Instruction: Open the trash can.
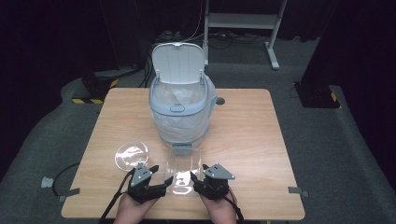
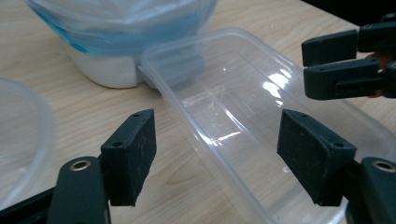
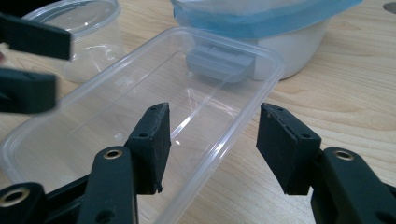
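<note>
— Where is the clear tray?

— The clear rectangular tray [image 1: 183, 175] lies flat on the wooden surface [image 1: 252, 140], its far short end just in front of the foot pedal [image 3: 219, 63] of the lidded bin [image 1: 180, 100]. The bin's lid stands up and a clear bag lines it.

— And your fingers?

— Both pairs stand apart, clamped on nothing. My left gripper [image 2: 217, 156] sits at the tray's near left corner; in the left gripper view the tray's long rim runs between the two fingers [image 2: 133, 154]. My right gripper [image 3: 212, 147] sits at the tray's near right corner, its fingers [image 3: 152, 142] straddling the right rim, one over the tray's inside, one over bare wood.

— Anything else by the tray?

— A round clear container [image 1: 131, 155] stands just left of it, apart from the tray.
</note>
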`<state>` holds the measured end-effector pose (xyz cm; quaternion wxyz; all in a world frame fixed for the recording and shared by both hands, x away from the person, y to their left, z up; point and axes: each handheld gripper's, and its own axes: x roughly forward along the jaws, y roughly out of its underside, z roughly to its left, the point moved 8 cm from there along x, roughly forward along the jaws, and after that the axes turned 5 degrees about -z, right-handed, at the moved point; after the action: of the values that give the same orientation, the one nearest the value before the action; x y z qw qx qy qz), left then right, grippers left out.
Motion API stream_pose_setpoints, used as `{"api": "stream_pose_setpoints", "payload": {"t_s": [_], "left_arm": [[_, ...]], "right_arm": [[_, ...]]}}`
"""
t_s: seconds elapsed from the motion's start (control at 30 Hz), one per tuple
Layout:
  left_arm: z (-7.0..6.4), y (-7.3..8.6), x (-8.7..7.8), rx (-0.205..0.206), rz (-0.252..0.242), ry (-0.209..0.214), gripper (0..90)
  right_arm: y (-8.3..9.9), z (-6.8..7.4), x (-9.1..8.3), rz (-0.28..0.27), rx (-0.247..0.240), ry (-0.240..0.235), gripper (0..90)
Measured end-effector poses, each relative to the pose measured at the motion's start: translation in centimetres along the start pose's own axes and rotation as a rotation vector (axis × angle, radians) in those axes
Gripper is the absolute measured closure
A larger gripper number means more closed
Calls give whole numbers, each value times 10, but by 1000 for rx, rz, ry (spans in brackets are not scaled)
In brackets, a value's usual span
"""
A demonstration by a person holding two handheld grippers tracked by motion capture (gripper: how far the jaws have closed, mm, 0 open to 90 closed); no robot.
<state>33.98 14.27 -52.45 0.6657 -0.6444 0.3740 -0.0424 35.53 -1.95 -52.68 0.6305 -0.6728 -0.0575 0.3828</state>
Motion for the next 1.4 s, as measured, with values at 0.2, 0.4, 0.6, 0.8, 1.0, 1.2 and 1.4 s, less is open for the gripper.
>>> {"api": "stream_pose_setpoints", "payload": {"t_s": [0.2, 0.4, 0.6, 0.8, 1.0, 1.2, 1.4], "left_arm": [[4, 0, 11, -68, -25, 45, 386], [10, 5, 12, -72, -43, 75, 452], [14, 6, 10, -86, -39, 99, 445], [16, 9, 13, -140, -22, 152, 375], [14, 9, 16, -159, -20, 173, 376], [7, 10, 23, -176, -10, 228, 354], [10, 10, 21, -189, -11, 242, 398]], "right_arm": [[-1, -3, 4, 0, 8, 11, 452], [0, -2, 6, 16, 5, 7, 439], [2, -1, 6, 24, 14, 8, 441], [3, 1, 7, 25, 25, -4, 438], [5, -1, 7, 32, 61, -26, 436], [6, -3, 10, 41, 122, -69, 420], [6, -5, 12, 42, 153, -105, 434]]}}
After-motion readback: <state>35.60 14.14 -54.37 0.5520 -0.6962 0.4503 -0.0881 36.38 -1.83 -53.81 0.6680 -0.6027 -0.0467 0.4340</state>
